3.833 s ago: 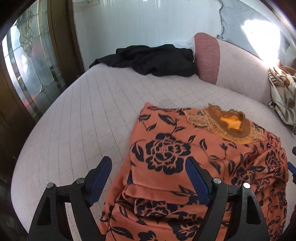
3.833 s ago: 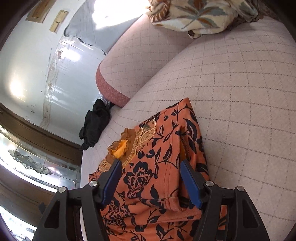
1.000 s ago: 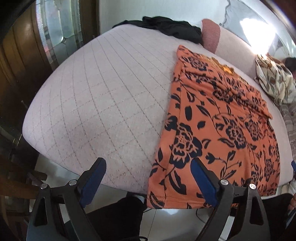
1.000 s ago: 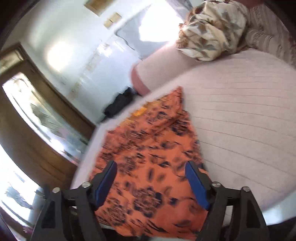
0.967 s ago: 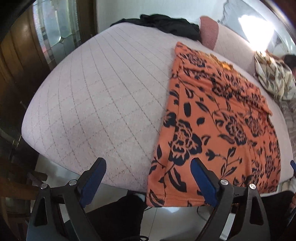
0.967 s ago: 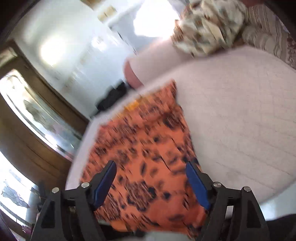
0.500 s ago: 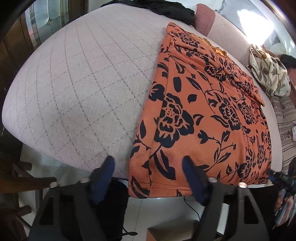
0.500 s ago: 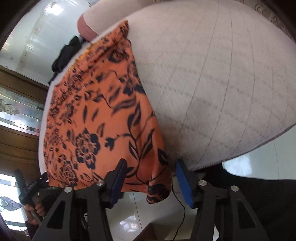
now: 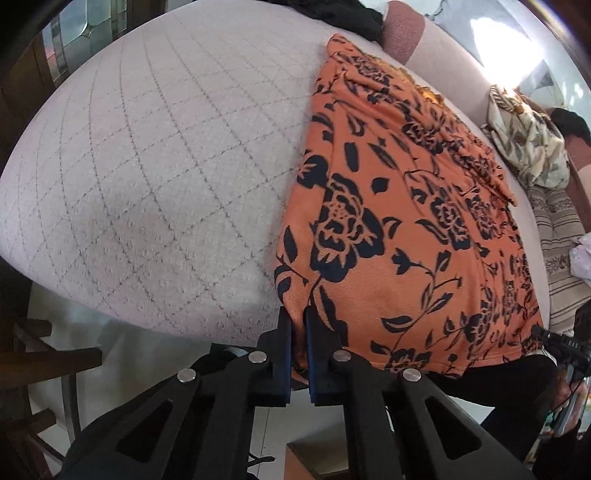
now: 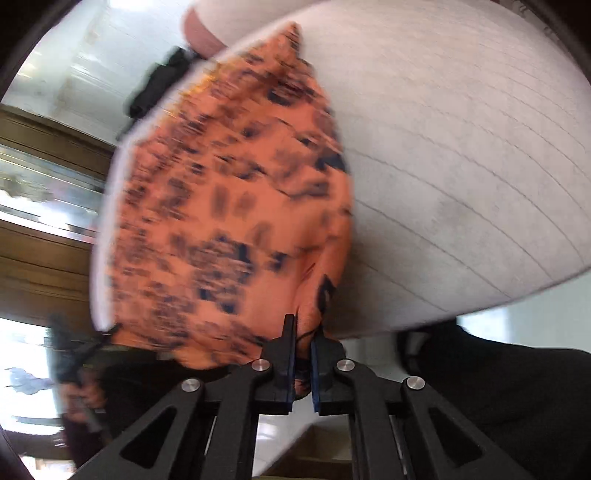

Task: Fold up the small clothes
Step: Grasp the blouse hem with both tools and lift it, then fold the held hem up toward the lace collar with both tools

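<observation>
— Where's the orange floral garment [image 9: 399, 206]?
— Flat on the sofa seat [image 9: 147, 155], hem over its front edge. Left gripper [image 9: 299, 347] and right gripper [image 10: 303, 354] each pinch a hem corner.
— Next?
— Probably carrying the hem toward the neckline, evenly.

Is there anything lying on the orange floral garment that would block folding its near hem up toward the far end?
Nothing visible lies on the orange floral garment. The black clothing sits beyond its far end, apart. Left gripper and right gripper already pinch the near hem corners.
</observation>
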A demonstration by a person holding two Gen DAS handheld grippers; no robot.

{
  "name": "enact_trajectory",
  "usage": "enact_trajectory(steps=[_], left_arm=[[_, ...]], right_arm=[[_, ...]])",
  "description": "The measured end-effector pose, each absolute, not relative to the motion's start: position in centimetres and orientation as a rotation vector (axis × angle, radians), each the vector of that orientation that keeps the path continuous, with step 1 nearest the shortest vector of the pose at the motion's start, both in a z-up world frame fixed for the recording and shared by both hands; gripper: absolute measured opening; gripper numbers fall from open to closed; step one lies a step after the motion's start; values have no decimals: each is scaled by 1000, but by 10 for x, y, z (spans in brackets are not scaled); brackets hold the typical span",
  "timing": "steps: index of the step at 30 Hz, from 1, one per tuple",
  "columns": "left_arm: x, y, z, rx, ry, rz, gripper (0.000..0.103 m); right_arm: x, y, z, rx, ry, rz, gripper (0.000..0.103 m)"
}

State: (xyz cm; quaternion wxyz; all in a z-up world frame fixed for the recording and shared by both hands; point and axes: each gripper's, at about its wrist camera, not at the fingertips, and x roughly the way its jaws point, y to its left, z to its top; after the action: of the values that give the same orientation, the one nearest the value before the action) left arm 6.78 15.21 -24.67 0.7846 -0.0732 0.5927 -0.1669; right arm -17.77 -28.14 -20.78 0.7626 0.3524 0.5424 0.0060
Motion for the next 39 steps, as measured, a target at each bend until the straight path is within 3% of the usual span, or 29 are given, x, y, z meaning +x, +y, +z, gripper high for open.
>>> enact_trajectory(steps=[6,7,9,10,11,15,16,17,19,21,22,26,27,28,29,31,39], left_arm=[[72,157,-244,-76,1282,-331,11],[72,156,-248,-72,1300,-310,19],[72,156,-253,-80,1318,-296,45],[72,155,-254,-80,1323,-287,67],[71,155,-255,-75,1321,-279,70],[67,144,-264,-44,1336,-296,70],[67,141,-263,-36,1331,-296,63],[71,134,-265,-31,1328,-307,46],[72,124,-264,-34,1331,-332,26],[74,120,-266,-47,1335,-343,17],[73,122,-265,-58,1334,-352,14],[72,126,-259,-68,1320,-385,11],[73,125,-258,-68,1316,-397,11],[71,127,-254,-71,1314,-409,11],[70,127,-250,-78,1312,-424,11],[72,129,-239,-117,1304,-466,11],[114,145,-178,-326,1232,-583,11]], right_arm=[[-174,-293,-164,743,1071,43,7],[-174,-294,-167,730,1087,28,6],[-172,-293,-179,743,1138,28,7],[-171,-290,-186,736,1168,23,7],[-169,-289,-191,719,1193,13,7],[-172,-285,-213,700,1270,-22,10],[-173,-285,-214,685,1277,-31,10],[-174,-284,-215,663,1277,-35,10],[-178,-287,-216,642,1272,-27,11],[-179,-290,-221,643,1292,-29,18],[-179,-289,-225,641,1308,-32,28],[-180,-289,-231,658,1292,-22,50],[-180,-288,-232,665,1276,-13,50],[-180,-286,-232,650,1273,-5,43],[-178,-281,-234,627,1276,-9,22],[-179,-278,-229,614,1293,5,9],[-166,-314,-142,774,1039,193,7]])
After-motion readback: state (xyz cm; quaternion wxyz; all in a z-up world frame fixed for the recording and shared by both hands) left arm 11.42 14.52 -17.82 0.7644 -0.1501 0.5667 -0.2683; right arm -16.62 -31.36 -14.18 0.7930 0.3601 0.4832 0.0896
